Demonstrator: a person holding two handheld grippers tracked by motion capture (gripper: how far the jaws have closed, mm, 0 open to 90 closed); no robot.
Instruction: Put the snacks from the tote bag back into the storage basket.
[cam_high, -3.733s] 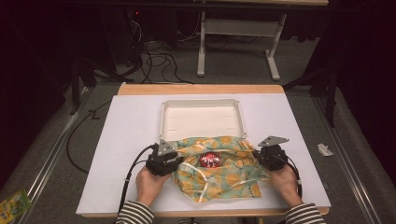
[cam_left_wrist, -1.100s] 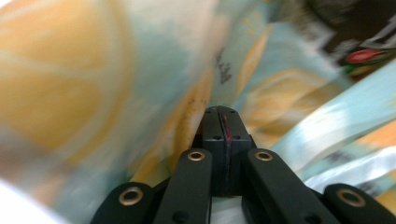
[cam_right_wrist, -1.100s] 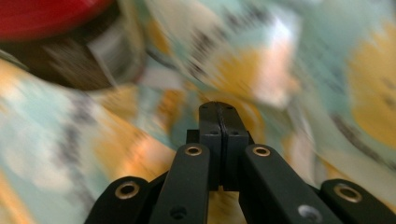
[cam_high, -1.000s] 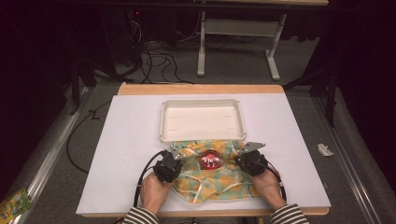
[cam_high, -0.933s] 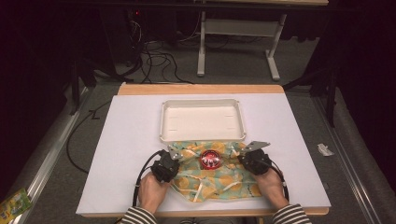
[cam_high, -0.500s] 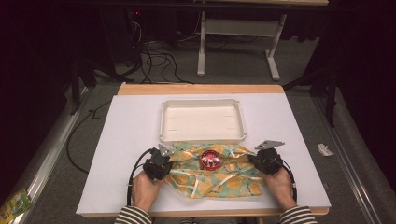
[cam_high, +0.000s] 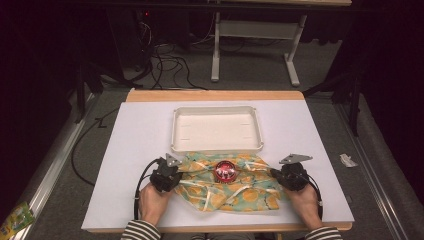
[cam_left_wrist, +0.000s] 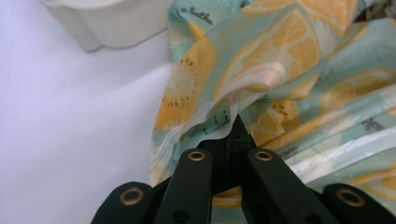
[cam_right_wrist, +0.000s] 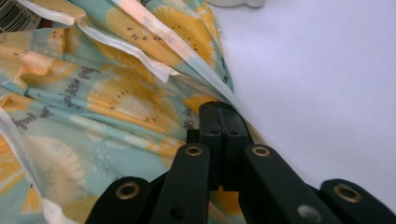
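A crumpled cloth (cam_high: 227, 187) printed with orange citrus slices on pale green lies near the front of the white table. A round red object (cam_high: 225, 171) rests on its middle. My left gripper (cam_high: 169, 176) is shut on the cloth's left edge; in the left gripper view the jaws (cam_left_wrist: 235, 128) pinch a fold of the cloth (cam_left_wrist: 261, 79). My right gripper (cam_high: 284, 176) is shut on the cloth's right edge; in the right gripper view its closed tips (cam_right_wrist: 223, 116) clamp the hem of the cloth (cam_right_wrist: 107, 93). The cloth is drawn out between the two hands.
A shallow white tray (cam_high: 217, 128) stands just behind the cloth, its front rim touching it; its corner (cam_left_wrist: 107, 23) shows in the left gripper view. The white table top (cam_high: 135, 135) spreads to both sides. Cables and a table frame (cam_high: 255, 35) lie on the floor beyond.
Both grippers have moved apart, left going left and right going right, stretching the cloth wider between them. The red object has stayed on the cloth's middle.
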